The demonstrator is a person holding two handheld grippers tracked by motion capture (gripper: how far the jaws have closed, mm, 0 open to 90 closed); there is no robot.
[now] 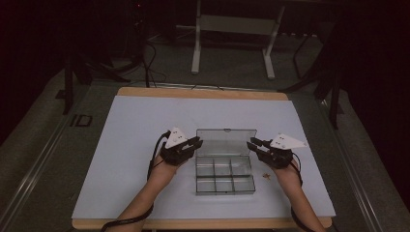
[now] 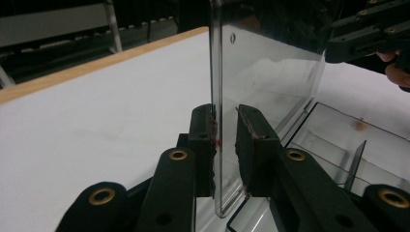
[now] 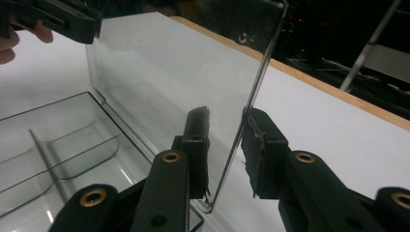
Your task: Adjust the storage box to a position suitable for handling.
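Observation:
A clear plastic compartment box (image 1: 225,180) sits at the middle of the white table top, its lid (image 1: 226,141) standing upright at the far side. My left gripper (image 1: 196,143) straddles the lid's left edge. In the left gripper view the lid (image 2: 261,72) passes between the jaws of the left gripper (image 2: 225,118), close against the left pad (image 2: 209,130), with a gap to the right pad. My right gripper (image 1: 255,143) straddles the lid's right edge. The right gripper view has the lid (image 3: 183,72) between the parted jaws of the right gripper (image 3: 226,118). The compartments (image 3: 63,150) look empty.
A small brown speck (image 1: 265,175) lies on the white board (image 1: 135,125) just right of the box. The board's wooden far edge (image 1: 203,93) borders a dark floor with a metal frame (image 1: 232,29) and cables beyond.

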